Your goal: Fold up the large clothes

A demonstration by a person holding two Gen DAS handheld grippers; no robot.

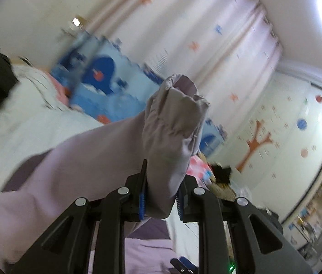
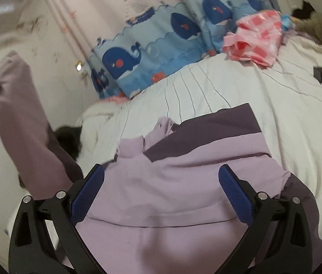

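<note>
A large lilac jacket (image 2: 183,196) with dark purple panels lies on the white bed (image 2: 275,105). My left gripper (image 1: 163,183) is shut on one sleeve (image 1: 174,114), whose gathered cuff sticks up past the fingertips, lifted off the bed. In the right wrist view that raised sleeve (image 2: 21,114) hangs at the far left, with the left gripper's black tip beside it. My right gripper (image 2: 161,170) hovers above the jacket's body, jaws wide open, blue pads (image 2: 236,194) apart, nothing between them.
Blue whale-print pillows (image 2: 151,52) line the far side against a curtain. A pink checked cloth (image 2: 256,36) and a black charger with cable (image 2: 320,74) lie at the back right. A dark garment (image 2: 69,137) sits left of the jacket.
</note>
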